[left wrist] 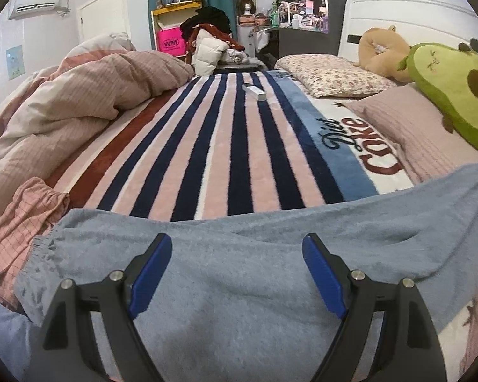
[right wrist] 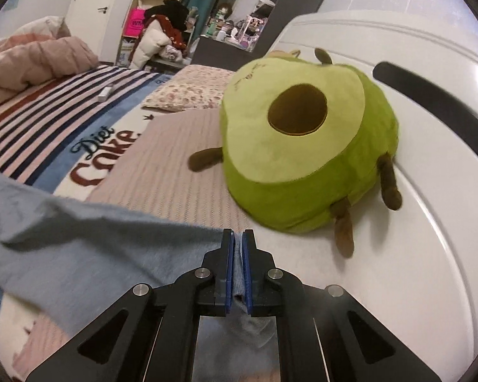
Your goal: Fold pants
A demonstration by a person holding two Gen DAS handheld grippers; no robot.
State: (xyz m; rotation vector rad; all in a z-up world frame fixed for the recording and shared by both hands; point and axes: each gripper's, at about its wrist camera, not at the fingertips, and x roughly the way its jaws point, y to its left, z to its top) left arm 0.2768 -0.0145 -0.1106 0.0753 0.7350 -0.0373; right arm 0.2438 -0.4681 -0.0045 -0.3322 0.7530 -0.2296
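Observation:
Grey-blue fleece pants [left wrist: 239, 264] lie spread across the near side of the bed, the elastic waistband at the left. My left gripper [left wrist: 237, 246] is open, its blue pads wide apart just above the middle of the pants, holding nothing. In the right wrist view the pants [right wrist: 79, 242] stretch leftward from my right gripper [right wrist: 238, 238], which is shut on the hem end of a pant leg, lifted slightly over the pink pillow [right wrist: 169, 165].
A striped "Diet Coke" blanket [left wrist: 213, 146] covers the bed. A bunched pink duvet [left wrist: 73, 102] lies left. A green avocado plush [right wrist: 306, 146] sits close ahead of the right gripper against the white headboard [right wrist: 414, 127]. A small white box [left wrist: 254, 90] lies far up the blanket.

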